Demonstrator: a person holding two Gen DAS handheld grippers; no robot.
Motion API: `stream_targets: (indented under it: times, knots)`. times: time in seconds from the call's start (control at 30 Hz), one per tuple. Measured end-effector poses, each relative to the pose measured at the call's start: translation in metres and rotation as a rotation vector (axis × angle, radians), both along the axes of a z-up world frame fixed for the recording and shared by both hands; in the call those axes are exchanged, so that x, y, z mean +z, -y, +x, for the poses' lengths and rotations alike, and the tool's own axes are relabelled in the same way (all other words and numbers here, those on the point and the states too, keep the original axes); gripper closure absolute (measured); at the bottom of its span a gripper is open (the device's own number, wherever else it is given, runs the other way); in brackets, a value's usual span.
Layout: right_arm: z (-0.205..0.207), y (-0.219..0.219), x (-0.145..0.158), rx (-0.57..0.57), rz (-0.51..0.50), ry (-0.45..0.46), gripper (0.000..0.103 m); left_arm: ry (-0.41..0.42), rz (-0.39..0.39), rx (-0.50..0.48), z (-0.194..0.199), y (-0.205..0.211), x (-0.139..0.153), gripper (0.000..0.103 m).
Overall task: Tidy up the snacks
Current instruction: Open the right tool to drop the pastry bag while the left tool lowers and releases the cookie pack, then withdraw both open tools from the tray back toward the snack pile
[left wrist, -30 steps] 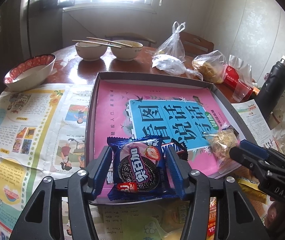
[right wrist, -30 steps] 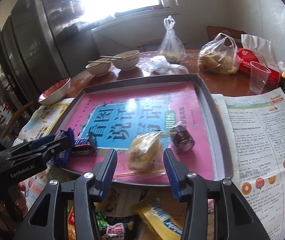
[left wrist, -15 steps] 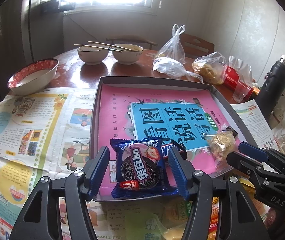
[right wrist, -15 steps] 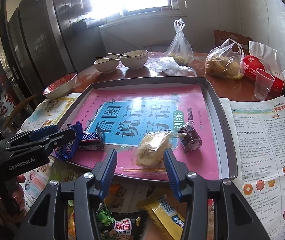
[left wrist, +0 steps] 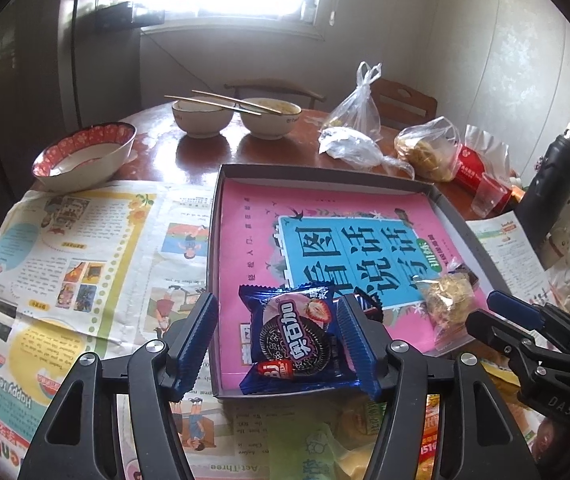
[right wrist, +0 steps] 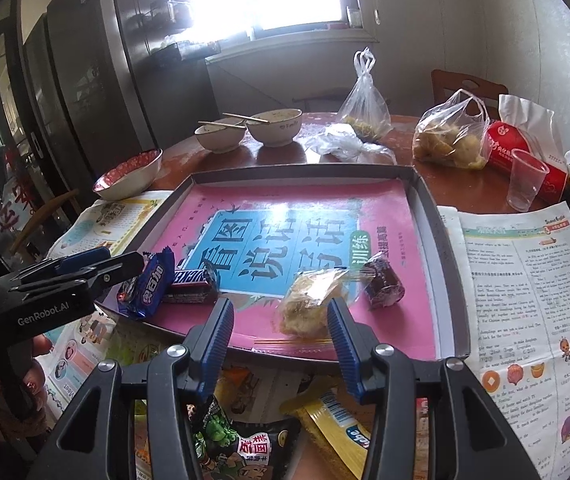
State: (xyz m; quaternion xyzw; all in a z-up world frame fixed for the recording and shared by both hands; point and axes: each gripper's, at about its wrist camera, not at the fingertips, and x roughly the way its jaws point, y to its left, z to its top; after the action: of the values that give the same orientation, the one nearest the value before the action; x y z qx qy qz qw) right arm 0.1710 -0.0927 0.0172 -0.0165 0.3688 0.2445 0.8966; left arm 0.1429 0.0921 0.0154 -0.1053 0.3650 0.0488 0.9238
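- Release step, I judge: my left claw [left wrist: 277, 336] spread around the cookie pack [left wrist: 297, 340] at the tray's [left wrist: 325, 172] near edge, right claw [right wrist: 281, 336] opening beside the pastry bag [right wrist: 309, 308]
- Next I'd back both off toward the loose snacks on the bench

The far half of the tray [left wrist: 325, 170] lies bare, pink book cover showing, open to any reach from above. Its raised rim walls it on all sides. Along the near edge sit the blue cookie packet [left wrist: 297, 338], a chocolate bar [right wrist: 191, 286] just beside it, a clear-wrapped pastry [right wrist: 311, 304] and a dark wrapped roll [right wrist: 383, 284], with narrow lanes between them. Left of the tray, the newspaper [left wrist: 85, 248] is flat and free. Beyond the tray, two bowls [left wrist: 201, 118] bridged by chopsticks [left wrist: 221, 104], plastic bags [left wrist: 357, 114] and a plastic cup [right wrist: 525, 180] crowd the far table. A black flask [left wrist: 553, 184] stands tall at far right.
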Motion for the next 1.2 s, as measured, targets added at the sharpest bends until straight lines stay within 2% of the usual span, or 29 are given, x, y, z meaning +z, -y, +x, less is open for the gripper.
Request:
stream_targets:
  times: [0.07, 0.17, 0.4, 1.2]
  knots:
    - [-0.001, 0.001, 0.002, -0.003, 0.005, 0.006, 0.050, 0.009, -0.001, -0.002, -0.002, 0.000, 0.003, 0.038]
    - [-0.002, 0.004, 0.007, -0.006, 0.022, 0.018, 0.048, 0.022, -0.012, -0.010, -0.005, 0.001, 0.007, 0.028]
    - [-0.007, 0.012, 0.017, -0.024, 0.048, 0.049, 0.040, 0.053, -0.035, -0.024, -0.013, 0.002, 0.018, 0.027]
    - [-0.022, 0.030, 0.035, -0.048, 0.078, 0.092, 0.033, 0.070, -0.066, -0.089, -0.035, 0.016, 0.035, 0.027]
